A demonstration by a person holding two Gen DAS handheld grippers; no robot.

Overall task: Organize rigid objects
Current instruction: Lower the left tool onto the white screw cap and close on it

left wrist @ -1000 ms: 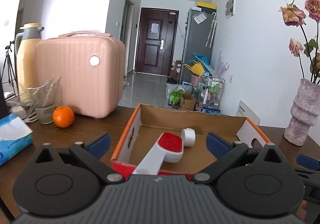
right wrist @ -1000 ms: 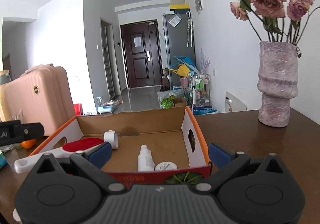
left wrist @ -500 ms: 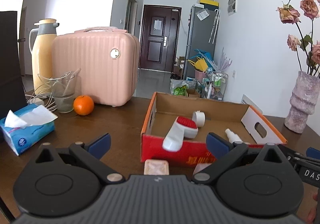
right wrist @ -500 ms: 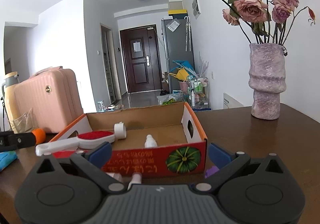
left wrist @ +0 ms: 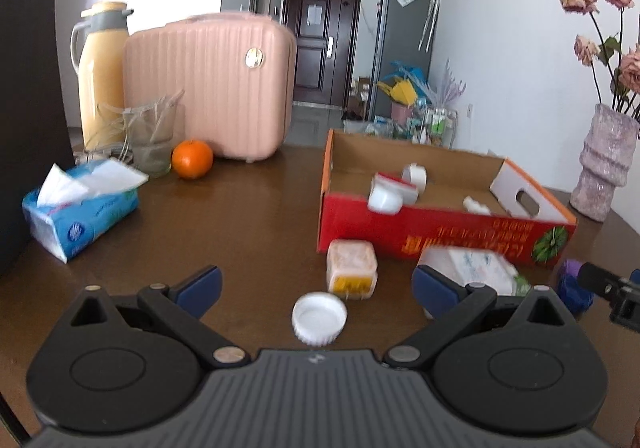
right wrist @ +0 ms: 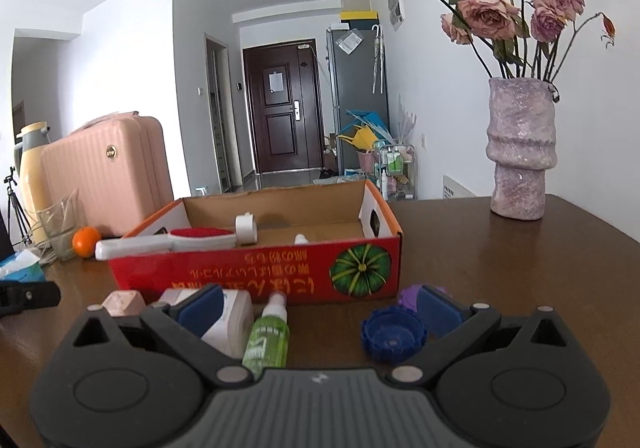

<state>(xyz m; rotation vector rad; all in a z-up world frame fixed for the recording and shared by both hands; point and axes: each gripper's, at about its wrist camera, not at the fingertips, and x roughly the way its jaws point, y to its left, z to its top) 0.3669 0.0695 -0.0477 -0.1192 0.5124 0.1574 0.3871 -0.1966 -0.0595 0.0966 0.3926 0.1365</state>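
A red cardboard box [left wrist: 444,236] [right wrist: 280,276] stands on the brown table and holds a red-and-white brush [right wrist: 168,242], a tape roll [right wrist: 246,228] and a small white bottle [right wrist: 300,238]. In front of it lie a white cap [left wrist: 319,318], a pink jar [left wrist: 352,268], a white packet [left wrist: 468,264], a green spray bottle [right wrist: 269,336], a blue cap [right wrist: 394,334] and a purple thing [right wrist: 410,296]. My left gripper [left wrist: 316,284] is open and empty above the white cap. My right gripper [right wrist: 320,308] is open and empty over the green bottle and blue cap.
A tissue pack [left wrist: 80,207], an orange [left wrist: 192,158], a glass [left wrist: 150,139], a yellow flask [left wrist: 102,67] and a pink case [left wrist: 212,79] stand at the left. A vase with dried roses [right wrist: 520,151] stands at the back right.
Both grippers have pulled back from the box toward the table's near side. The brush stays in the box with its handle over the front edge. The loose items before the box came into view.
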